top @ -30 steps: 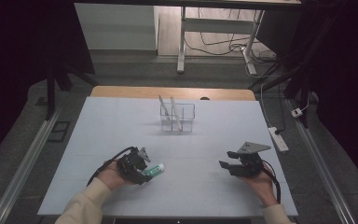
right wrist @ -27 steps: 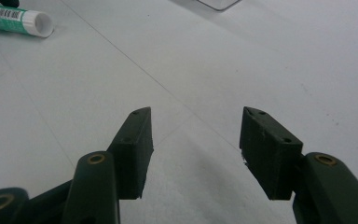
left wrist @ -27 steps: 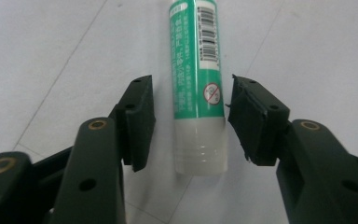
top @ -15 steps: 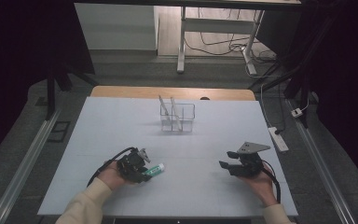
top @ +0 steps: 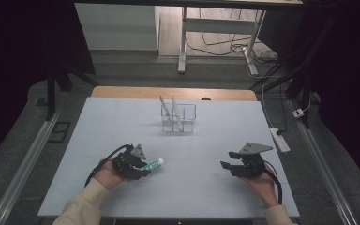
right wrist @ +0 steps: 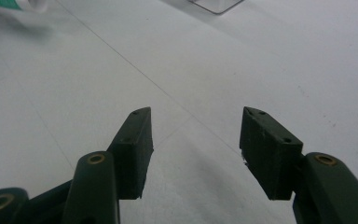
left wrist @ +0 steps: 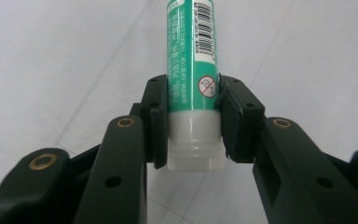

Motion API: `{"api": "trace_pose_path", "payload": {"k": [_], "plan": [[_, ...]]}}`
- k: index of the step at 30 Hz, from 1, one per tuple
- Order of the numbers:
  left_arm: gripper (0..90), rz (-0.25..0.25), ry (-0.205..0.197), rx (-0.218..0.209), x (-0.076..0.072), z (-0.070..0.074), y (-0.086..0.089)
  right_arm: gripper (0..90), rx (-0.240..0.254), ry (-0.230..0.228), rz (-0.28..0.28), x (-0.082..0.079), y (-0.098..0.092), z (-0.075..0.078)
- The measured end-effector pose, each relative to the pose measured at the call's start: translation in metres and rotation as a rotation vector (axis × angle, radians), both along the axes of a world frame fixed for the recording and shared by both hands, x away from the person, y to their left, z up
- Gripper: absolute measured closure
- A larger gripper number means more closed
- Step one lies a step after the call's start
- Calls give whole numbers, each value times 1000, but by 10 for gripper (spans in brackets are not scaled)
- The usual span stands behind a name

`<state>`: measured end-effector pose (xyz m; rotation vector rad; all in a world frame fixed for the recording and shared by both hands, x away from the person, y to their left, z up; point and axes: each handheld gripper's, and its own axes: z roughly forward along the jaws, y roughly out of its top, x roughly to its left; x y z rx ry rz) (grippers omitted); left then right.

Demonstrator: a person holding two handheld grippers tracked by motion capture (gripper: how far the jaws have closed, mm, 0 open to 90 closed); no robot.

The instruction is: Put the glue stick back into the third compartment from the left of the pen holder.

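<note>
Toothpaste tube (left wrist: pixel 191 70) sat pinched at its white cap end in the left hand-held gripper (top: pixel 138 165), low over the desk (top: pixel 192 197) at lower left, while the right hand-held gripper (top: pixel 229 161) waited spread and empty, the clear organizer (top: pixel 178 118) upper centre apparently its destination.
</note>
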<state>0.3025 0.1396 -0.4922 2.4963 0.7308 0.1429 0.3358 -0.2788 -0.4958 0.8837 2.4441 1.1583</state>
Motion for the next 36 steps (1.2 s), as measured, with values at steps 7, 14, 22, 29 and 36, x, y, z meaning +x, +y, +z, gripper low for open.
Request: {"api": "trace_pose_path", "payload": {"k": [7, 14, 22, 29, 36], "plan": [[650, -1, -23, -57, -1, 9, 7, 436, 4, 0, 3, 0, 0, 0], [649, -18, -30, -65, 1, 12, 2, 437, 29, 4, 15, -1, 3, 2], [650, -29, -45, -70, 5, 14, -8, 437, 47, 1, 32, -3, 10, 4], [649, -52, -48, -70, 12, 16, -24, 435, 55, -9, 61, -6, 20, 8], [649, -100, -56, -71, 18, 19, -49, 428, 59, -14, 79, -8, 27, 10]]}}
